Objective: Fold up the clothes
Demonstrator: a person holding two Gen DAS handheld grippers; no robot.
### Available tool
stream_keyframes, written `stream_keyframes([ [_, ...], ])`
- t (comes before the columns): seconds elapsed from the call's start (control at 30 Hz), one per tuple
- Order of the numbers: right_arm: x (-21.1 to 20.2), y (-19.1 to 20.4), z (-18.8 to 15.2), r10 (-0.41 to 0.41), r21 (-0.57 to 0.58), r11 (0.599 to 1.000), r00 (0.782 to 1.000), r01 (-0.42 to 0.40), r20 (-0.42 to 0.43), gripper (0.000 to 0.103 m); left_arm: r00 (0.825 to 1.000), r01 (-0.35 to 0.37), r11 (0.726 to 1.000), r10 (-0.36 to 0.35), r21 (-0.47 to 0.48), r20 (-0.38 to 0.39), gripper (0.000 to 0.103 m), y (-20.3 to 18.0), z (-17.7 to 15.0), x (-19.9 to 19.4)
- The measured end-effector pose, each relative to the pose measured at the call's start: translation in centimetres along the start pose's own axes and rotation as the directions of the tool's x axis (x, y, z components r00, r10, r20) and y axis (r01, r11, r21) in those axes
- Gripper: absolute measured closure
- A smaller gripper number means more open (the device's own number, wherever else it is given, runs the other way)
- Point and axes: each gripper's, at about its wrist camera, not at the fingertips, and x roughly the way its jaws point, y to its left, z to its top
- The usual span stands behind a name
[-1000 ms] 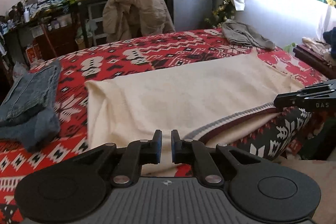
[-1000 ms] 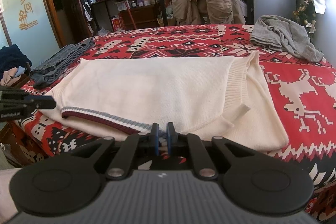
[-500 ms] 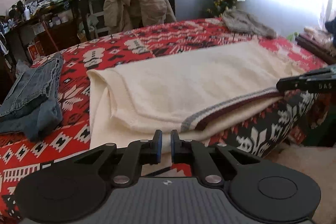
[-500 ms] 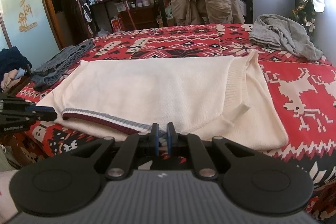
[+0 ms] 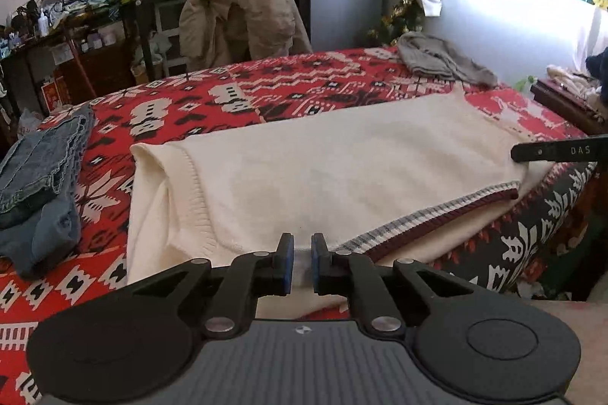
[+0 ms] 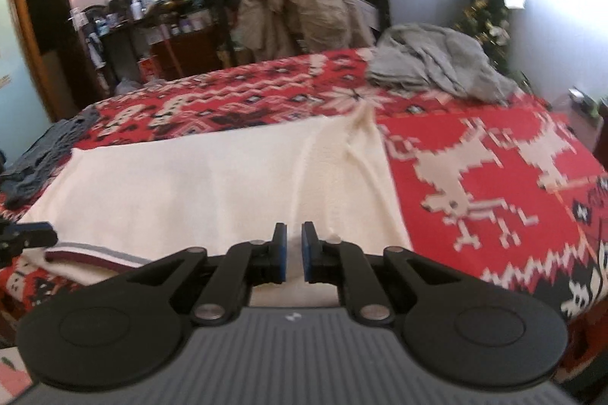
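Right wrist view has swung and tilted against a second ago and is now motion-blurred. Left wrist view barely shifted; there the sweater's left end now shows a rolled-over fold that was flatter a second back.

Cream knit sweater [image 5: 342,169] lies folded flat across the near half of the bed, on the red patterned blanket [image 5: 304,93], near edge at the bed's front edge. Its maroon, white and grey striped hem [image 5: 437,215] runs along the near side, on top of a lower cream layer. Ribbed band visible at the left end.

Left tool [image 5: 300,247]: blue pads nearly together, thin cream fabric in the narrow gap, pinching the sweater's near edge just left of the striped hem; jaws easing open. Right tool [image 6: 293,234]: pads nearly together on cream fabric at the near edge, jaws closing.

Left view only:
- folded blue denim jeans [image 5: 38,177] in full at the bed's left side, apart from the sweater
- the right tool's dark tip coming in from the right edge, at the sweater's right end
- bright window

Right view only:
- white reindeer pattern on the blanket, right of the sweater
- the left tool's tip at the far left edge, just above the hem's end
- wooden door frame

Both views: grey crumpled garment [image 6: 429,63] at the bed's far right corner, tan jacket draped over a chair [image 5: 243,13] behind the bed.
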Motion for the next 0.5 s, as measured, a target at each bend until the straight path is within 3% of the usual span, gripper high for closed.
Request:
stream_keyframes([
  [0.3,-1.1,-0.6,0.0,-0.020,0.037,0.999,1.000,0.020,0.001,0.095,1.000,-0.010,0.999,0.010,-0.046,0.006,0.093,1.0,0.8,-0.7],
  [0.4,-1.4,0.6,0.9,-0.014,-0.023,1.000,1.000,0.015,0.025,0.095,1.000,0.005,0.998,-0.004,-0.068,0.012,0.093,1.5,1.8,-0.3],
  [0.5,-0.2,2.4,1.6,-0.003,-0.118,0.993,1.000,0.002,-0.012,0.095,1.000,-0.002,0.999,0.002,-0.047,-0.002,0.093,1.3,2.3,0.8],
])
